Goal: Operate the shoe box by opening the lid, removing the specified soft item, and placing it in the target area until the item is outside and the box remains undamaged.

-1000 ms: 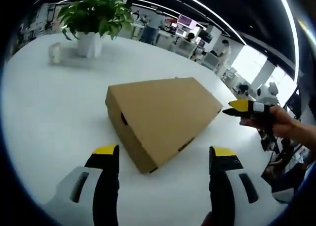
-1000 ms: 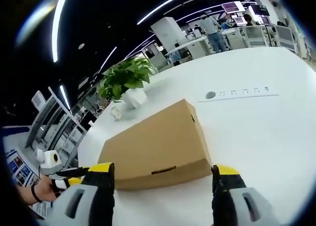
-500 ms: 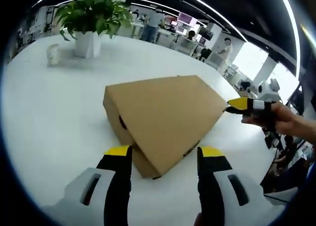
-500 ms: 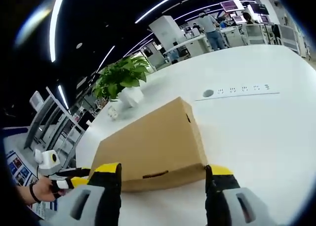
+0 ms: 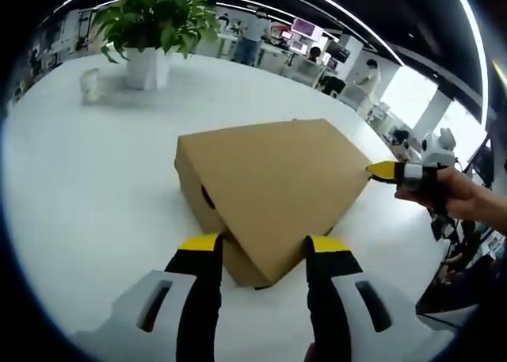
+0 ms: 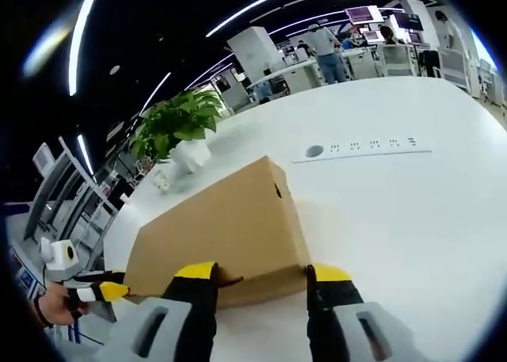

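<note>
At the jaws, left: left gripper (image 5: 260, 247) spread, yellow tips straddling the near corner of the shoe box (image 5: 273, 189); contact with the cardboard not clear.
At the jaws, right: right gripper (image 6: 261, 272) spread, tips either side of the lid's front edge, beside the small slot; seen from the other side as a yellow tip at the box's far corner.
Box: closed, brown cardboard, flat on the white table (image 5: 87, 180), lid (image 6: 214, 219) fully down; soft item hidden inside.
Step in hand: likely getting purchase on the lid edge to lift it.
How to do it well: catch only the lid's lip, not the base wall; one gripper steadies the base while the other raises; lift evenly so the cardboard doesn't crease.
Risk: box slides on the smooth top.
Surroundings: potted plant (image 5: 150, 29) well apart; socket strip (image 6: 368, 146) set in the tabletop.
</note>
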Tool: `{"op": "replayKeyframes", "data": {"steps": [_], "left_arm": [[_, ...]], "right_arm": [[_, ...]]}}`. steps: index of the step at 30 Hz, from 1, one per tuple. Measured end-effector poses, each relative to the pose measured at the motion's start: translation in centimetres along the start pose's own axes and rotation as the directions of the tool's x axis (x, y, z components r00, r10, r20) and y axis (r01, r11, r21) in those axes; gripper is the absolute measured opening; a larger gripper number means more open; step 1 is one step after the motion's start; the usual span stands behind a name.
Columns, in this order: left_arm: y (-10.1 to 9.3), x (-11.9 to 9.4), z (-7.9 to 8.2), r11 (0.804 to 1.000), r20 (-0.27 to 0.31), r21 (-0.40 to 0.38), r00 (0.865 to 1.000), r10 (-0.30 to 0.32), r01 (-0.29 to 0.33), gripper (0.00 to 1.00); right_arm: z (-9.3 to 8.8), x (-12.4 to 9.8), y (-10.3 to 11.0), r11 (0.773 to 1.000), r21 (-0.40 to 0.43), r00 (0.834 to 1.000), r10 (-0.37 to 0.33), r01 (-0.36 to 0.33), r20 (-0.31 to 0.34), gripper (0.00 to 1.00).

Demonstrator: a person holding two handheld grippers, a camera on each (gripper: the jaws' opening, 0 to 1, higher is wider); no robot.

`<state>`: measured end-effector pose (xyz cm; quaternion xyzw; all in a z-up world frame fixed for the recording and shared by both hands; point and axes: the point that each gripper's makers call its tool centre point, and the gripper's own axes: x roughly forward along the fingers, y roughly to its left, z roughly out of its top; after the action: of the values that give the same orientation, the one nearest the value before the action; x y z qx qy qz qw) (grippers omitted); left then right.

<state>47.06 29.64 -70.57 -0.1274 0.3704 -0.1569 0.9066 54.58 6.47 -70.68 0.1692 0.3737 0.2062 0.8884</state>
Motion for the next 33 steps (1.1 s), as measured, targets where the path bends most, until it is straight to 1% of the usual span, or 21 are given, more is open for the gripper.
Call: {"op": "replayKeyframes", "data": {"steps": [6,13,19,24,28,33], "left_arm": [[-0.1,0.1,0.0,1.000,-0.003,-0.003,1.000,0.002,-0.002,0.41],[-0.1,0.1,0.0,1.000,-0.022,0.006,1.000,-0.009,0.009,0.41],[-0.2,0.1,0.1,1.000,-0.033,0.019,0.999,-0.023,0.024,0.41],[0.0,0.0,0.1,0.998,-0.044,0.033,0.998,-0.045,0.046,0.41],[0.1,0.0,0.2,0.996,-0.070,0.060,0.995,-0.066,0.070,0.41],[0.2,0.0,0.3,0.993,-0.087,0.075,0.993,-0.084,0.091,0.43]], "right_arm": [[0.3,0.3,-0.1,1.000,0.005,0.999,-0.028,0.028,0.023,0.40],[0.5,0.6,-0.3,0.998,0.020,0.997,-0.066,0.065,0.039,0.40],[0.7,0.3,-0.2,0.997,0.003,0.996,-0.077,0.077,0.048,0.39],[0.3,-0.1,-0.2,0.996,0.006,0.995,-0.088,0.088,0.038,0.39],[0.1,-0.4,0.0,0.995,0.009,0.995,-0.097,0.096,0.034,0.39],[-0.6,-1.1,0.4,0.993,0.020,0.993,-0.117,0.117,0.022,0.38]]}}
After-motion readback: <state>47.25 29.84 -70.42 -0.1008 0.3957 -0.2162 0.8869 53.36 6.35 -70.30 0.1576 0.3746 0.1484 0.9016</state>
